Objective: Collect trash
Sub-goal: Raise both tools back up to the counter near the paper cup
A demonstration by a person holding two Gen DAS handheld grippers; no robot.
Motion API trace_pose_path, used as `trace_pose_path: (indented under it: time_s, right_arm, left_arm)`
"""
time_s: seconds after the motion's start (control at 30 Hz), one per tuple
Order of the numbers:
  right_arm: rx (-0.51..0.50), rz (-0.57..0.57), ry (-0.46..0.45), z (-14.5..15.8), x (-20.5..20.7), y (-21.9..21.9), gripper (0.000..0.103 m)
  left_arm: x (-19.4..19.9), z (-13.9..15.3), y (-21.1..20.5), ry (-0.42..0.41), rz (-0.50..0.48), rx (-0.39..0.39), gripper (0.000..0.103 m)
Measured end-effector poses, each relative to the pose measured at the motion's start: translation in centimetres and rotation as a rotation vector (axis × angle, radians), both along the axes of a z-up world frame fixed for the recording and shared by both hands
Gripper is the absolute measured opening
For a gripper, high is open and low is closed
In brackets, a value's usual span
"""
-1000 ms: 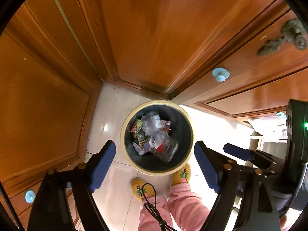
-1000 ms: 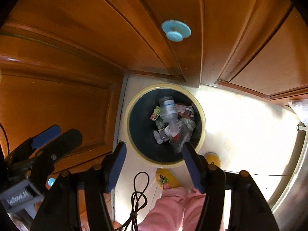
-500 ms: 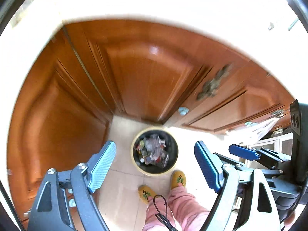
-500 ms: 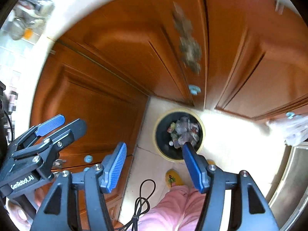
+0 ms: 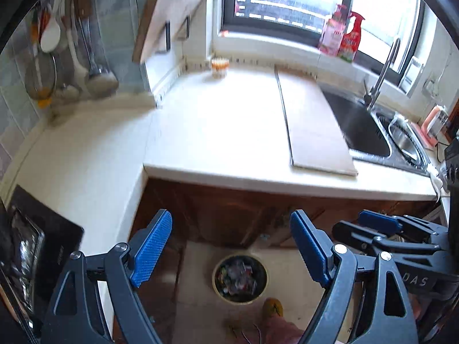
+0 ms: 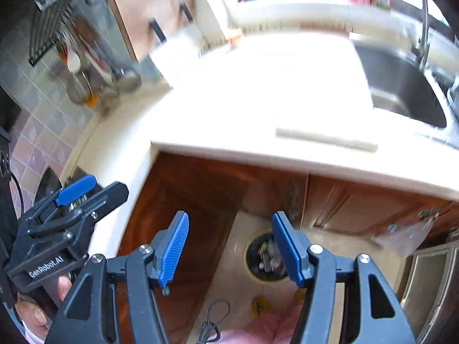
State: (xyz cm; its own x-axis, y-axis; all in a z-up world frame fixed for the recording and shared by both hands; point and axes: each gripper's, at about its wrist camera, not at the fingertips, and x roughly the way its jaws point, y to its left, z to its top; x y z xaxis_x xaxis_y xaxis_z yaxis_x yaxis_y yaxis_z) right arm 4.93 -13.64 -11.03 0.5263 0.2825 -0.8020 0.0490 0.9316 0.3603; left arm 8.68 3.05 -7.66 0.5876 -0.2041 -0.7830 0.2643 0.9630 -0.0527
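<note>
Both tools have risen well above the trash bin since the earlier frames, so that the white table now fills the upper half of each view and the bin has shrunk to a small circle on the floor below. Left tool: blue pads apart, nothing between them. Right tool: pads likewise apart and empty.

Left wrist view only: a small cup at the far edge of the table, two pink and red bottles on the window sill, a pale cutting board lying flat just left of the sink, and a dark appliance at near left. Right wrist view only: a hand gripping the left tool's handle at near left, and a clear plastic bag hanging from a cabinet at right.

Trash bin: round, pale-rimmed, dark inside, standing on the tiled floor in the corner of the brown wooden cabinets; it holds mixed wrappers and clear plastic, blurred. In the right view the right pad partly covers it. Yellow slippers and pink trouser legs show just near of the bin. Ladles and strainers hang on the grey tiled wall at far left.
</note>
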Motion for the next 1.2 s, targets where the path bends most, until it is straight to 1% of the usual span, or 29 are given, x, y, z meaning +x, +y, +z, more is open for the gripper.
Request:
trace_pose_path:
  time_s: [0.1, 0.2, 0.3, 0.4, 0.53, 0.67, 0.83, 1.03, 1.2]
  right_arm:
    - [-0.019, -0.032, -0.064, 2.7, 0.5, -0.3, 0.061]
    - [-0.032, -0.052, -0.114, 5.5, 1.0, -0.8, 0.061]
    - [-0.051, -0.064, -0.141, 7.5, 1.9, -0.9, 0.061]
    - [-0.054, -0.068, -0.157, 8.6, 2.6, -1.5, 0.061]
    - [-0.062, -0.072, -0.175, 9.1, 3.7, -1.8, 0.061]
    - [-0.044, -0.063, -0.181, 9.3, 5.8, -2.2, 0.061]
    - [-0.035, -0.036, -0.202, 9.5, 9.4, -3.0, 0.061]
    - [-0.002, 0.019, -0.204, 9.3, 16.4, -5.1, 0.061]
    - [0.030, 0.039, -0.162, 8.5, 23.7, -7.6, 0.061]
  left_arm:
    - [0.3, 2.8, 0.0, -0.053, -0.004, 0.002, 0.084]
    - [0.7, 5.0, 0.0, -0.097, -0.007, 0.007, 0.084]
    - [1.4, 6.8, 0.1, -0.133, -0.005, 0.015, 0.086]
    - [1.9, 8.2, 0.1, -0.159, 0.000, 0.021, 0.086]
    - [3.1, 8.9, 0.1, -0.180, 0.012, 0.029, 0.087]
    - [4.8, 8.9, -0.4, -0.186, 0.015, 0.041, 0.087]
    - [8.3, 8.7, -2.0, -0.193, 0.029, 0.065, 0.087]
    - [15.2, 8.7, -4.8, -0.188, 0.073, 0.089, 0.087]
    - [21.8, 8.2, -7.4, -0.160, 0.118, 0.112, 0.087]
